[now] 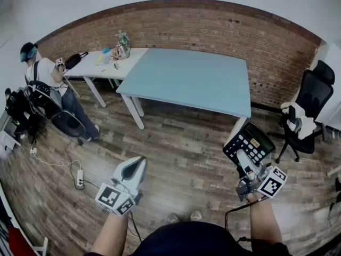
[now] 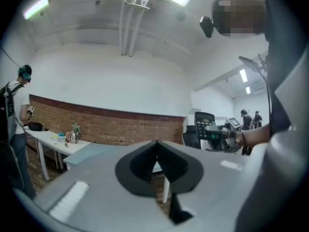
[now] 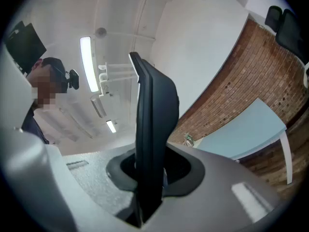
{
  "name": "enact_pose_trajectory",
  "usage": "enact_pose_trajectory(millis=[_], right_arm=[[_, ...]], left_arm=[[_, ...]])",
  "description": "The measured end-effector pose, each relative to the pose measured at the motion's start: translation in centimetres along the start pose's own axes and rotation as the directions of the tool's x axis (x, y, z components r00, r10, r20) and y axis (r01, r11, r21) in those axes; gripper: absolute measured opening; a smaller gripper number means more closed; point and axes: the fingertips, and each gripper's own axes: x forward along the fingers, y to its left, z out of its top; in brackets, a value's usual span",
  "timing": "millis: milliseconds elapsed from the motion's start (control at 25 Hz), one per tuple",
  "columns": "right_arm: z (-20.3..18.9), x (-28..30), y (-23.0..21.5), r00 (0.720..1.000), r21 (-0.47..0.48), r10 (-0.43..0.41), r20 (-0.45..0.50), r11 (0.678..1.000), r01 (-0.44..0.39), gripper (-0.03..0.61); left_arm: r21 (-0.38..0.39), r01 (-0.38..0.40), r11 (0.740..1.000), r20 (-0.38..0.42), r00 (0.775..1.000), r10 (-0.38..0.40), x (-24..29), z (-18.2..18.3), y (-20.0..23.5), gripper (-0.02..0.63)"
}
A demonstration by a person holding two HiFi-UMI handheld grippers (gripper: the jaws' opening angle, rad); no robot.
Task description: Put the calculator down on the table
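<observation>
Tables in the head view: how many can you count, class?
2: a light blue table in the middle, a white table left of it. More may be hidden.

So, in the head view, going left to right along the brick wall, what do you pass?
A person standing at the far left → white table with clutter on it → blue table → black office chair.

The person wears a dark top (image 1: 186, 240) and light shoes (image 1: 184, 216). The left gripper (image 1: 137, 163) and the right gripper (image 1: 242, 160) have grey shells with black linings at the jaws. Each one carries a white cube (image 1: 114, 199) with black square markers. A black cable (image 1: 233, 212) runs from the right one.
</observation>
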Motion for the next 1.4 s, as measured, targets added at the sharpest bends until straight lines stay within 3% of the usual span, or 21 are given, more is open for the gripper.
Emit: enact_pose_trajectory(millis=[440,960,1400], right_arm=[[0.1,-2.0,-1.8,1.0,0.054,-0.01,0.002,0.998,0.01,0.074],[-0.3,-3.1,-5.5,0.998,0.075,-0.011,-0.066,0.997,0.016,0.074],[0.3,-0.9,-8.1,0.997,0.087,-0.039,-0.06,0.995,0.044,0.074]], left_arm=[[0.019,0.014,1.0,-0.021,1.0,-0.014,2.0,-0.3,-2.3,0.003],[0.02,-0.06,0.998,-0.05,0.997,0.061,4.4,-2.1,-3.8,0.003],[0.015,-0.024,1.0,-0.087,0.996,0.025,7.5,-3.5,-1.3,0.003]])
